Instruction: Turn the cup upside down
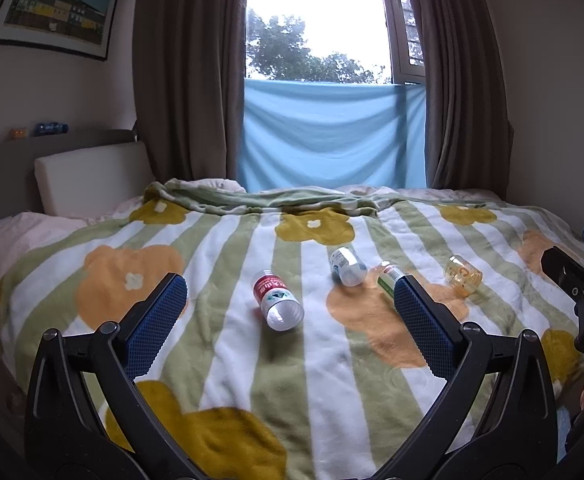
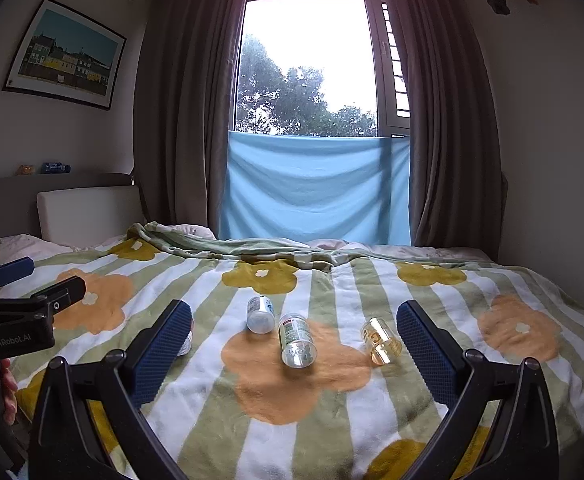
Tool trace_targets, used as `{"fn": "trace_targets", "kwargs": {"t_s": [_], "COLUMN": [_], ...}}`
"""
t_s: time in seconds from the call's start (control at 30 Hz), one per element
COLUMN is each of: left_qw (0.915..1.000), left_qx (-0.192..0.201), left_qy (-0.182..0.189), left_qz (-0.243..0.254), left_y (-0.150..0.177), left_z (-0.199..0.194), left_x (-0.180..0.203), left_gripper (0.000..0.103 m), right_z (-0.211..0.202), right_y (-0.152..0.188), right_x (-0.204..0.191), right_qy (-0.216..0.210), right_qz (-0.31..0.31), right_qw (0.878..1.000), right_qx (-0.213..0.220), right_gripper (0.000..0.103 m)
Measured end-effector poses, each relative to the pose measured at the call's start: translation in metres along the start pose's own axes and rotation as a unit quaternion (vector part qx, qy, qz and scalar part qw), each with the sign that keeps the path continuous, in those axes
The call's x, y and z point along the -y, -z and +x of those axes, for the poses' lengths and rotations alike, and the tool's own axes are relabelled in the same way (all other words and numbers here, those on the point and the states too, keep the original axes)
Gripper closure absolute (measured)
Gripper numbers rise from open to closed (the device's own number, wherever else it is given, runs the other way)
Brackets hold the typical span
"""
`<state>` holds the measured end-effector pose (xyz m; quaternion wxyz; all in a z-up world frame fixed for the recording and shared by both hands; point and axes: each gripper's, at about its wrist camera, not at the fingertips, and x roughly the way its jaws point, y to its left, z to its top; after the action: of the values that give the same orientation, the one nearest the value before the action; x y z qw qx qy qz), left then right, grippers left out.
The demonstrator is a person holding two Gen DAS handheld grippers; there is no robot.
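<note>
Four small cups lie on their sides on a striped flower blanket point(image 1: 228, 364). In the left wrist view a clear cup with a red label point(image 1: 276, 300) rests just beyond my open left gripper point(image 1: 290, 283), with nothing between the fingers. Further right lie a blue-and-white cup point(image 1: 347, 267), a green-labelled cup point(image 1: 387, 276) partly behind the right finger, and an amber cup point(image 1: 463, 275). In the right wrist view my right gripper point(image 2: 295, 309) is open and empty. Ahead of it lie the blue-and-white cup point(image 2: 260, 314), the green-labelled cup point(image 2: 296, 341) and the amber cup point(image 2: 380, 340). The red-labelled cup point(image 2: 188, 342) is mostly hidden.
Each gripper shows at the edge of the other's view: the right gripper point(image 1: 577, 254), the left gripper point(image 2: 44, 277). A white cushion point(image 1: 92, 178) leans on the headboard at the back left. Brown curtains point(image 1: 188, 80) and a blue cloth point(image 1: 331, 136) hang behind the bed.
</note>
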<state>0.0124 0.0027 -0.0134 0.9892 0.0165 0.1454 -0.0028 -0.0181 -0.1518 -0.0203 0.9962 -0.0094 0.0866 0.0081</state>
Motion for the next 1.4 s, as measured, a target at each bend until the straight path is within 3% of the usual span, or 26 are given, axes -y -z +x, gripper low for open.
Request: {"fn": "trace_targets", "kwargs": {"t_s": [0.47,0.93,1.2,1.4], "left_qw": [0.9996,0.9998,0.9998,0.9979], "left_qx": [0.03,0.014,0.001,-0.024], "left_qy": [0.003,0.009,0.01,0.007], "left_qz": [-0.004,-0.011,0.015,0.061], "left_y": [-0.005,-0.016,-0.032,-0.052], "left_z": [-0.01,0.008,0.04,0.091], "left_x": [0.0,0.002,0.023,0.052], "left_gripper": [0.0,0.0,0.0,0.0], "right_z": [-0.003,0.0,0.008,0.022], "right_y": [-0.004,-0.003,0.012,0.025], "right_x": [0.001,0.001,0.015,0.021], "right_qy": [0.011,0.006,0.001,-0.007], "right_qz": [0.004,-0.002,0.006,-0.008], "right_qw": [1.0,1.0,1.0,1.0], "right_qx": [0.019,0.012,0.005,-0.006], "right_gripper": [0.0,0.0,0.0,0.0]}}
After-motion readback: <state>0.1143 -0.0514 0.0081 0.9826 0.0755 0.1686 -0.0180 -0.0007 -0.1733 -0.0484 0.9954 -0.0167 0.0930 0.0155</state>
